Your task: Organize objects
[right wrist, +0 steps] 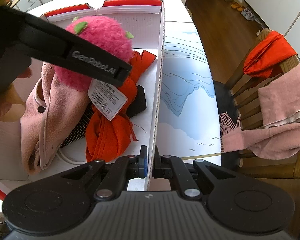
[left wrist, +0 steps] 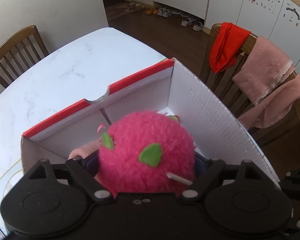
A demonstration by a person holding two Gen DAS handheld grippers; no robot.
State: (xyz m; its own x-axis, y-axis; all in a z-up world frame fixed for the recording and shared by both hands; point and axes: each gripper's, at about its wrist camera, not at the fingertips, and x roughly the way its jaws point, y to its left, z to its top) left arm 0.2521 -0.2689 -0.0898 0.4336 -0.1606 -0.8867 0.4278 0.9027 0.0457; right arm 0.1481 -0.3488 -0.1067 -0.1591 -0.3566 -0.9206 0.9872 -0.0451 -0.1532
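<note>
Holding station over the box (left wrist: 210, 108), the left gripper (left wrist: 146, 166) has the pink plush (left wrist: 148, 150) between its jaws, which stand wide; no earlier view is at hand, and the fingertips are hidden behind the fur, so whether the pads still press is hard to tell, though they look slack beside it. From this camera the plush lies dead ahead at twelve o'clock, low inside the box, resting on a pink garment (left wrist: 84, 150).

In the right wrist view the plush (right wrist: 98, 40) sits at the box's far left, at about eleven o'clock, with its tag (right wrist: 107, 100) hanging toward the red scarf (right wrist: 110, 132) and the pink garment (right wrist: 54, 110) to its left. The left gripper (right wrist: 122, 72) crosses in front of it. The right gripper (right wrist: 150, 160) is clenched on the box's near right wall (right wrist: 159, 84), steadying it on the tabletop (right wrist: 182, 10).

My judgement: the left hand is plainly nearer the plush, so the drop is its job; a straight lift out should clear the walls.
</note>
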